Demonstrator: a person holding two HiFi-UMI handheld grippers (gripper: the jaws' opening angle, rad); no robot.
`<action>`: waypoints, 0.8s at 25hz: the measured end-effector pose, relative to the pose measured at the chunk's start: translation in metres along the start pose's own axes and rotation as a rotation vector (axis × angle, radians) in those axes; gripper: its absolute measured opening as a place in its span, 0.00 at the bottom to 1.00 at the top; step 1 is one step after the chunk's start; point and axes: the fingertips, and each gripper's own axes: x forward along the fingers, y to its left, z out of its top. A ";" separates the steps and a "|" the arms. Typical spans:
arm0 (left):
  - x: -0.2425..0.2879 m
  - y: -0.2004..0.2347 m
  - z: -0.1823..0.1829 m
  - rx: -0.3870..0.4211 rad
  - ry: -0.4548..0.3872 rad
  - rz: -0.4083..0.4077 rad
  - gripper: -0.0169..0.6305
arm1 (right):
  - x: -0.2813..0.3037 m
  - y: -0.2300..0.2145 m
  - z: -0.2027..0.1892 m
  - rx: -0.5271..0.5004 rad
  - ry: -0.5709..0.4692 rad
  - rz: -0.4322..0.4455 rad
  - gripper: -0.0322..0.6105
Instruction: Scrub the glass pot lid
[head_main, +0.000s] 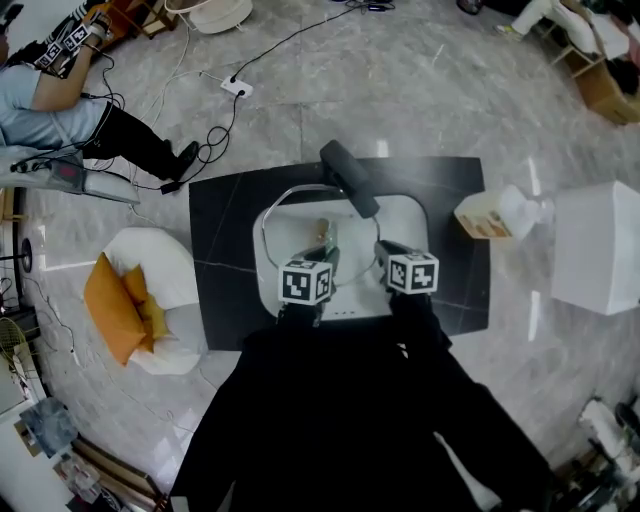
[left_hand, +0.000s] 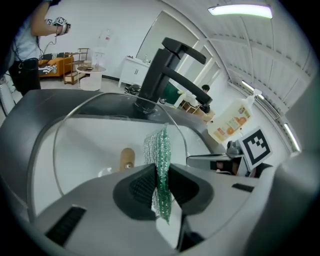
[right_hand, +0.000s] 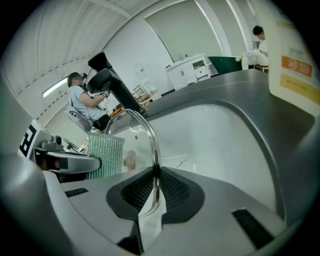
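Head view: left gripper (left_hand: 161, 172) jaws clamp green scourer (left_hand: 160, 147) — right gripper (right_hand: 156, 176) jaws pinch glass lid (right_hand: 148, 131) rim.

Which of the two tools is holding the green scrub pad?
The left tool, shut on the green scrub pad standing upright between its jaws. The right tool grips the metal rim of the glass pot lid instead.

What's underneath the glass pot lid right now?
The white sink basin shows through the glass pot lid. The left gripper and its green scrub pad hide part of the basin floor.
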 end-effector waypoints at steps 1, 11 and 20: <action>-0.005 0.007 0.000 -0.009 -0.008 0.015 0.12 | 0.000 0.000 0.000 0.000 -0.001 -0.002 0.12; -0.060 0.080 -0.013 -0.102 -0.092 0.205 0.12 | 0.001 -0.001 0.004 -0.023 0.007 -0.033 0.12; -0.090 0.117 -0.030 -0.070 -0.113 0.426 0.12 | 0.004 -0.003 0.003 -0.029 0.010 -0.036 0.12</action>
